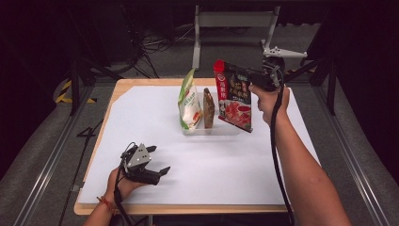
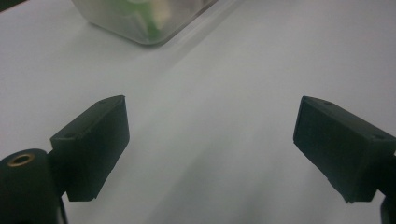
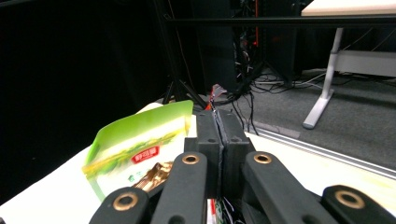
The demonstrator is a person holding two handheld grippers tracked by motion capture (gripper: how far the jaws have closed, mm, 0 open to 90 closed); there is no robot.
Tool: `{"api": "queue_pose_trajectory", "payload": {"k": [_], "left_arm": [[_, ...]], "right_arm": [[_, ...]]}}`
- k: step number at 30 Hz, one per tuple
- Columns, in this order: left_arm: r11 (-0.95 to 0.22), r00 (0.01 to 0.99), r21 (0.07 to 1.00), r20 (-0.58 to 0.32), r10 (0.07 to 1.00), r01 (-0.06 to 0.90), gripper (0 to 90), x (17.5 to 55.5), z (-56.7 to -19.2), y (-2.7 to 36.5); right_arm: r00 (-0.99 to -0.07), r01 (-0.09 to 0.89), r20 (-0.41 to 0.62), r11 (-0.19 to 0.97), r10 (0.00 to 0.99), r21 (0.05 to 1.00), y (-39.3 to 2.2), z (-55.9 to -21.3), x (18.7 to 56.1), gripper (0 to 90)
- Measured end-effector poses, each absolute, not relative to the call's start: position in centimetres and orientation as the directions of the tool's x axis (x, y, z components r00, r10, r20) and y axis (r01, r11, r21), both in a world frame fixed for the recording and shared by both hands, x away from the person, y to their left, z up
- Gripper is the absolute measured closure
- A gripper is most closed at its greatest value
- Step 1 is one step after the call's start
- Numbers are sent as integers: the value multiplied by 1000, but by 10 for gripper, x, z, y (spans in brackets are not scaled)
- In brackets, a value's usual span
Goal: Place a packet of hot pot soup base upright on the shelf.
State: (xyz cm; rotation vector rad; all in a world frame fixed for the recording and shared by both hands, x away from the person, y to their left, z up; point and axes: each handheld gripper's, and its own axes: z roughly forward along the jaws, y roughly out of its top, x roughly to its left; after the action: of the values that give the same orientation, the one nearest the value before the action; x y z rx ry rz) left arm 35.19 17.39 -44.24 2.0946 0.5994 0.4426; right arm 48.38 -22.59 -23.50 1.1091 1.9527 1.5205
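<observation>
— As seen from the high view, how are the hands posed around the clear tray [image 1: 219, 130]?

— The right forearm is stretched forward to the tray's right side, with the right gripper [image 1: 248, 75] held high above the tray's right end. Its jaws are pressed together on the upper edge of a red and black pouch [image 1: 235, 96], which hangs upright with its lower corner at the tray's right end. The left gripper [image 1: 157, 172] is rested low on the white sheet [image 1: 211, 160], well apart from the tray on the near left, with its jaws spread and nothing between them.

— How do the packets look there?

— The pouch is printed glossy, red along its left side, with a red dish pictured on a dark ground. To its left in the tray, a narrow brown packet [image 1: 208, 109] and a green and white bag [image 1: 189, 101] are stood upright.

— And the left gripper view?

— Two black jaws are seen wide apart over the bare sheet; a corner of the tray [image 2: 140, 21] is caught at the top, with green blurred through its wall.

— The right gripper view?

— Both jaws are closed flat against each other, with a thin red edge of the pouch [image 3: 214, 91] just showing at their tips. The green bag [image 3: 140, 149] is seen to the left, with the brown packet's [image 3: 152, 177] golden-brown top in front of it.
</observation>
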Motion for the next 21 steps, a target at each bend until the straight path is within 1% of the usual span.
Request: {"api": "queue_pose_trajectory", "payload": {"k": [2,12,14,21], "left_arm": [[-487,817,836,85,570,253,113,351,-442,175],[-479,812,838,79,579,260,113,347,-442,179],[-476,810,840,79,581,260,113,347,-442,180],[-472,807,841,75,585,264,113,346,-443,182]], "right_arm": [[-592,336,157,64,791,940,-225,-235,488,891],[-559,342,153,59,815,938,-211,-240,506,891],[-562,353,171,47,810,934,-210,-243,511,891],[-556,355,169,49,814,934,-202,-251,520,891]]}}
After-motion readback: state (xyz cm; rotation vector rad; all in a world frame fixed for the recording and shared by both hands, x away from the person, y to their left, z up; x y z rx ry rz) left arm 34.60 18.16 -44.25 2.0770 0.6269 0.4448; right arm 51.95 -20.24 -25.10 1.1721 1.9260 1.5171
